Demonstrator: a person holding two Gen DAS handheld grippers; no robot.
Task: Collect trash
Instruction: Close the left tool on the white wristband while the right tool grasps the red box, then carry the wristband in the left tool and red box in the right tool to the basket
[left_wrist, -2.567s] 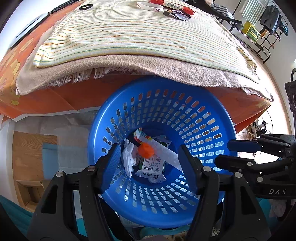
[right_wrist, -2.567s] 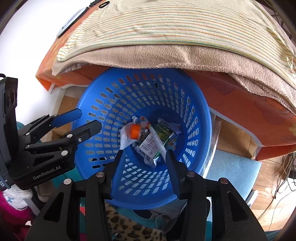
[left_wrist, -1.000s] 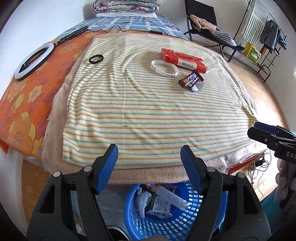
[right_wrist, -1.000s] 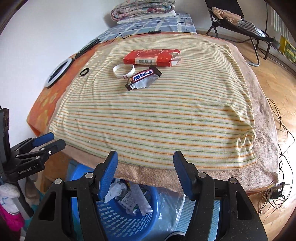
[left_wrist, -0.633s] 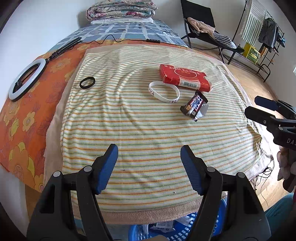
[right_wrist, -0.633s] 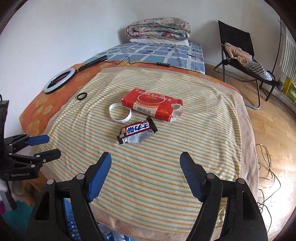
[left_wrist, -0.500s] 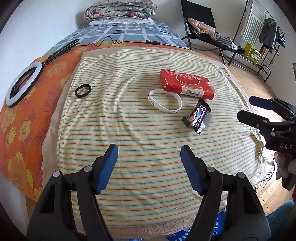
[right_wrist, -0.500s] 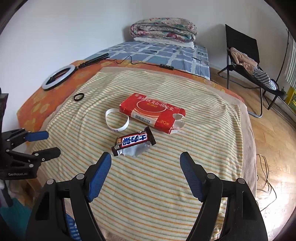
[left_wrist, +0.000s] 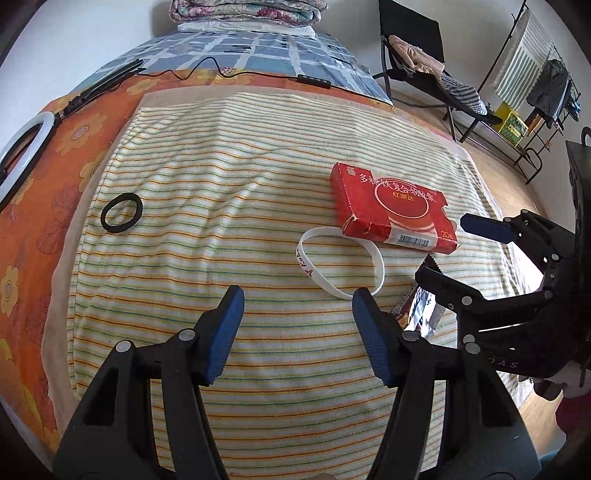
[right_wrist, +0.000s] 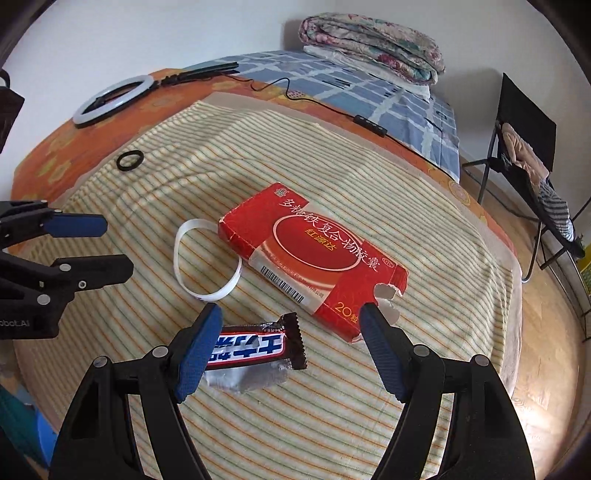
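Note:
A brown candy wrapper (right_wrist: 255, 347) with blue lettering and torn foil lies on the striped blanket (right_wrist: 332, 424). My right gripper (right_wrist: 291, 321) is open just above it, its left finger over the wrapper's left end. A torn red cardboard box (right_wrist: 314, 258) lies just beyond. In the left wrist view the box (left_wrist: 391, 210) and wrapper (left_wrist: 417, 306) lie to the right. My left gripper (left_wrist: 297, 302) is open and empty over the blanket (left_wrist: 221, 240).
A white wristband (right_wrist: 201, 258) lies left of the box, and a black ring (right_wrist: 129, 160) lies farther left. A ring light (right_wrist: 110, 99) and cable rest on the orange bedcover. Folded quilts (right_wrist: 369, 44) sit at the bed's head. A black chair (right_wrist: 524, 147) stands on the right.
Both grippers rose from the blue basket below the bed's edge and moved forward over the blanket. The right gripper has closed in on the candy wrapper. Both stay open.

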